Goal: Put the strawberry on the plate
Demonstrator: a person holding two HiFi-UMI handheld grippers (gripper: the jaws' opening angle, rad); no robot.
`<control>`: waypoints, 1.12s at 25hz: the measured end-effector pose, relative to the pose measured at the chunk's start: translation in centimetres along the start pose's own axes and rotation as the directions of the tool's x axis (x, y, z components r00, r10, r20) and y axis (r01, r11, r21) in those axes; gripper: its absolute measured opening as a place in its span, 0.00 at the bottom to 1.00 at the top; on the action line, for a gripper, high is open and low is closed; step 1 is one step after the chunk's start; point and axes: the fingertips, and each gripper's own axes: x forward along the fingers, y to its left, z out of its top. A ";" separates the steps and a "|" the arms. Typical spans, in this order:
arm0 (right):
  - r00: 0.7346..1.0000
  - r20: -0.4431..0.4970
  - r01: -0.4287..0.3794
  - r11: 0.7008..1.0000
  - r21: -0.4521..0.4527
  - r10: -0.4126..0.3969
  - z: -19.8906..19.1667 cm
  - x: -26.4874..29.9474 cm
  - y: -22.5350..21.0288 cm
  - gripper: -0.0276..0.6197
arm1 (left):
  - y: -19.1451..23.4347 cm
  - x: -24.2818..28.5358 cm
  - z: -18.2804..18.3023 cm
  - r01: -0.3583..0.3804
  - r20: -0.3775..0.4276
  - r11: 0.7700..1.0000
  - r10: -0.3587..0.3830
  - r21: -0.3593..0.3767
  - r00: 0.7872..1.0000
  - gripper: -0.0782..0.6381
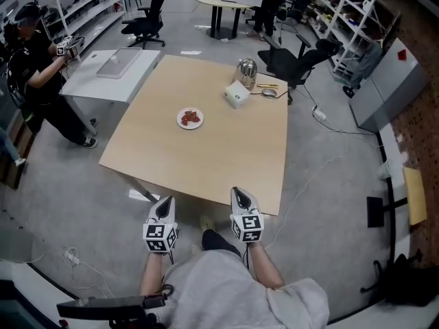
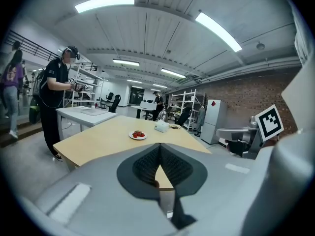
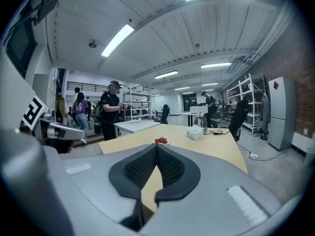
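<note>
Both jaws of the left hand-held gripper (image 1: 165, 200) are pressed together on nothing. The right hand-held gripper (image 1: 238, 191) is likewise closed and empty. Both hover just off the near edge of the desk (image 1: 206, 157), well apart from anything on it.

The plate (image 1: 180, 121) sits near the middle of the desk, a little toward the left edge, and the strawberry (image 1: 192, 116) already lies on it. I see no berry loose on the desk, so the placing looks done, or not begun with another berry out of sight. If one more is to be fetched, the jaws should open before the reach and come in low along the desk. They should then close gently, since the soft fruit would bruise or slip under a hard pinch.

Counted:
- two hand-held grippers
- one plate, with a small red heap of berries too small to count
- one white box (image 1: 236, 94) and one shiny kettle (image 1: 247, 72) toward the far right corner
</note>
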 end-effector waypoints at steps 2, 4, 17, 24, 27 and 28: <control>1.000 -0.004 0.000 1.000 0.006 0.000 -0.4 -0.6 0.2 0.05 | -0.2 -0.2 -0.1 0.001 0.000 1.000 -0.001 0.001 1.000 0.14; 1.000 -0.007 -0.003 1.000 0.014 0.003 -0.7 -1.2 0.6 0.05 | -0.3 -0.5 -0.2 -0.001 0.001 1.000 0.001 0.003 1.000 0.14; 1.000 -0.019 -0.011 0.999 0.037 0.012 -1.5 -1.7 2.1 0.05 | 0.2 -1.8 0.1 -0.009 0.010 1.000 0.009 0.012 1.000 0.14; 1.000 -0.020 -0.014 0.999 0.043 0.015 -1.6 -1.5 2.5 0.05 | 0.6 -1.9 0.0 -0.009 0.010 1.000 0.009 0.012 1.000 0.14; 1.000 -0.021 -0.016 0.999 0.044 0.017 -1.7 -1.4 2.6 0.05 | 0.7 -1.9 -0.1 -0.009 0.009 1.000 0.009 0.010 1.000 0.14; 1.000 -0.022 -0.016 0.999 0.042 0.017 -1.7 -1.3 2.6 0.05 | 0.8 -1.8 -0.1 -0.009 0.009 1.000 0.009 0.009 1.000 0.14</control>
